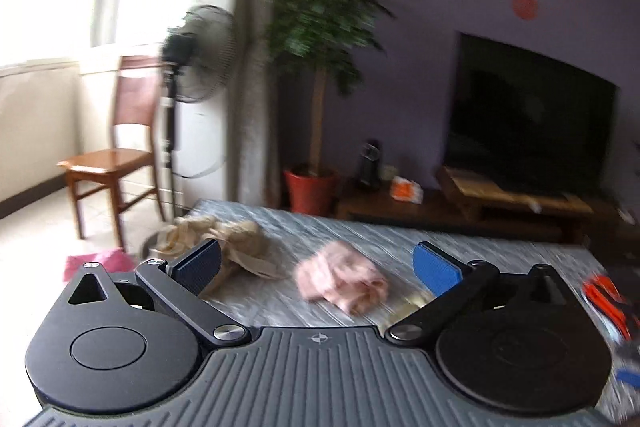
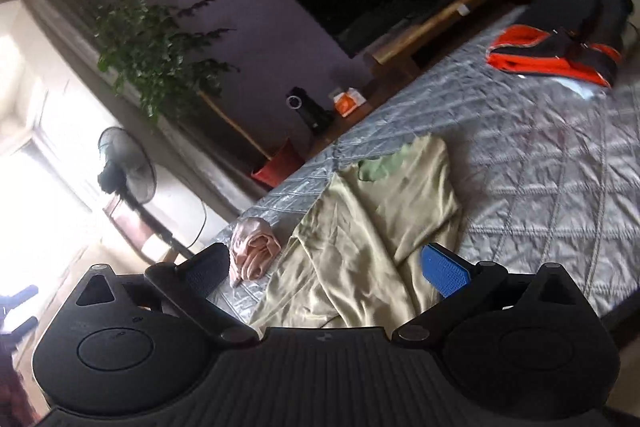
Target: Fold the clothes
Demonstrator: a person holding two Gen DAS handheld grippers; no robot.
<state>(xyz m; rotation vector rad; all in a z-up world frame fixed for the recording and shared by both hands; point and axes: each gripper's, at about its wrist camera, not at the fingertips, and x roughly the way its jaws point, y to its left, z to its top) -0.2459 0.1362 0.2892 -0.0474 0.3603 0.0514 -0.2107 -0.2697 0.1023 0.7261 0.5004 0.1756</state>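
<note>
A pink crumpled garment (image 1: 340, 279) lies on the grey quilted bed (image 1: 360, 231), with a beige crumpled garment (image 1: 224, 243) to its left near the bed's far corner. My left gripper (image 1: 316, 263) hovers above them, wide open, with nothing between its blue pads. In the right wrist view a pale yellow-green shirt (image 2: 380, 227) with a green collar lies partly spread on the bed (image 2: 540, 167), and the pink garment (image 2: 252, 251) sits at its left. My right gripper (image 2: 324, 263) is open over the shirt's near part and holds nothing.
An orange and black garment (image 2: 552, 55) lies at the bed's far right. Beyond the bed are a low wooden TV stand (image 1: 520, 195) with a television (image 1: 532, 115), a potted plant (image 1: 316, 183), a standing fan (image 1: 200, 55) and a wooden chair (image 1: 116, 155).
</note>
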